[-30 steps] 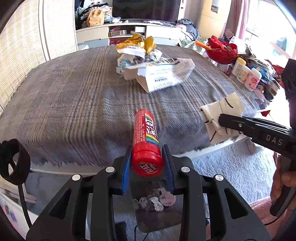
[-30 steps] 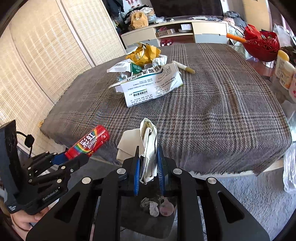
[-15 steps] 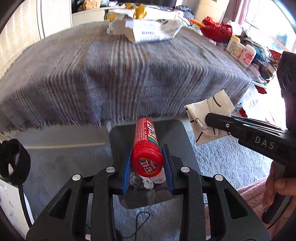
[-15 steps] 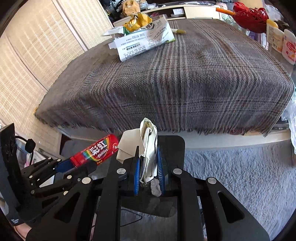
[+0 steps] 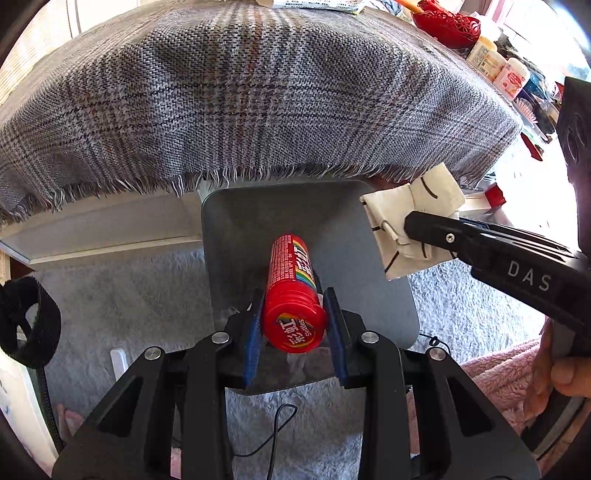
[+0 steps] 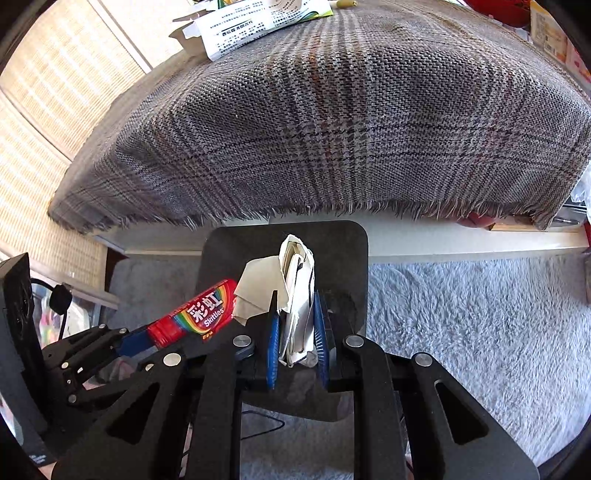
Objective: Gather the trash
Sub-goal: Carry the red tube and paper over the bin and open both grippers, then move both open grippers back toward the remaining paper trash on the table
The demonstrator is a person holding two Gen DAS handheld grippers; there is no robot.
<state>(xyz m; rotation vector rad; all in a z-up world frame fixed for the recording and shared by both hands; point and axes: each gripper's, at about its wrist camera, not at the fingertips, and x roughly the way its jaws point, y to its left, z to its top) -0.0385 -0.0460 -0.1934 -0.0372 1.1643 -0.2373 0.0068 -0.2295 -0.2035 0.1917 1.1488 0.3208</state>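
My left gripper (image 5: pixel 293 314) is shut on a red Skittles tube (image 5: pixel 291 280), which points forward over the open mouth of a dark grey bin (image 5: pixel 236 221) on the floor. The right gripper (image 6: pixel 297 332) is shut on a crumpled white paper wad (image 6: pixel 291 280) above the same bin (image 6: pixel 347 243). In the left wrist view the right gripper (image 5: pixel 410 225) comes in from the right with the paper wad (image 5: pixel 417 195) over the bin's right rim. In the right wrist view the left gripper (image 6: pixel 136 339) holds the tube (image 6: pixel 199 314) at lower left.
A table under a grey plaid cloth (image 5: pixel 258 92) overhangs the bin's far side. More trash, a white printed box (image 6: pixel 251 22), lies far back on it. Bottles (image 5: pixel 495 62) and a red basket (image 5: pixel 450 22) stand at the right. A fluffy grey rug (image 6: pixel 461 314) covers the floor.
Both grippers have come down from table height and tilted downward. They now hang over the bin below the table edge, still holding the tube and the paper.
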